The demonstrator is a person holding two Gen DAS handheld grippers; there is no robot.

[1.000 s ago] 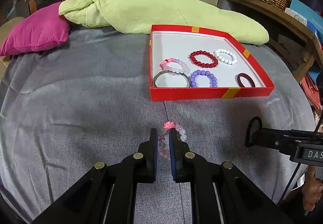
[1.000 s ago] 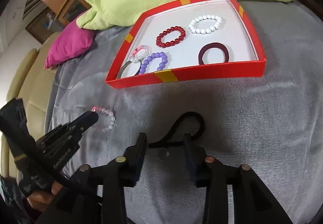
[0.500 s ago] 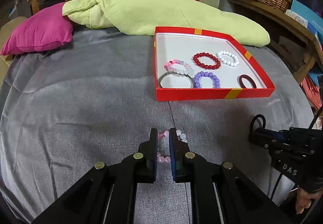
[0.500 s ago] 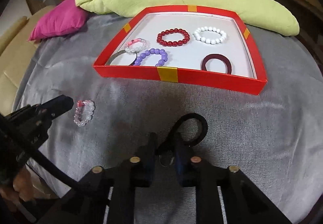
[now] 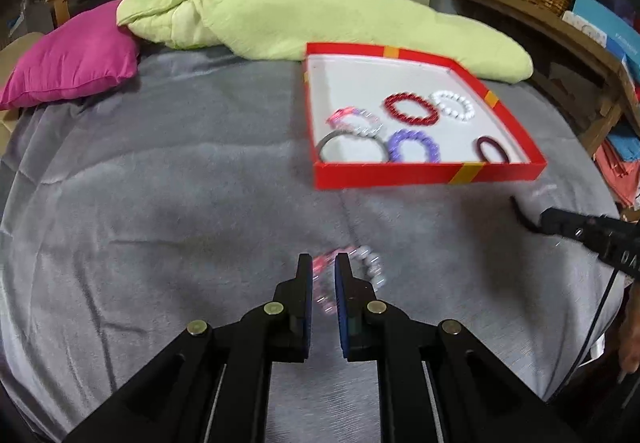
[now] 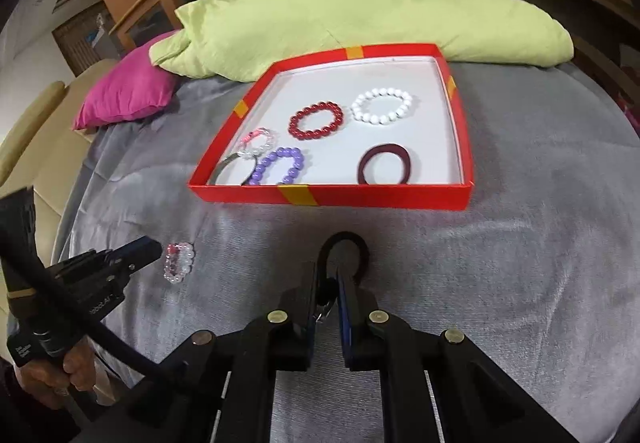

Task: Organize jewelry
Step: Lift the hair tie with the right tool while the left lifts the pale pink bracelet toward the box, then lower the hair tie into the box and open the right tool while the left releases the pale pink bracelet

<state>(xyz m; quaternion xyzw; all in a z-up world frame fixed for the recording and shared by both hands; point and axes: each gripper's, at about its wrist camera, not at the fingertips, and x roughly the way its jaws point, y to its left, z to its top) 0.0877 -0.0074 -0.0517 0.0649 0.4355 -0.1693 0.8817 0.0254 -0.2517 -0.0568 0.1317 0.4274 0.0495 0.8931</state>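
Pinching a pink-and-clear bead bracelet (image 5: 362, 270) by its near side, the left gripper (image 5: 323, 275) has its fingers almost together w/ beads between the pads; rest of the loop sticks out right of the tips, over the grey blanket (image 5: 160, 203). Right gripper (image 6: 329, 281) has just been closing and now clamps a black hair tie (image 6: 347, 243) at its near edge, loop poking fwd past the tips. Red tray (image 6: 466, 147) w/ other bracelets sits beyond, apart from both.
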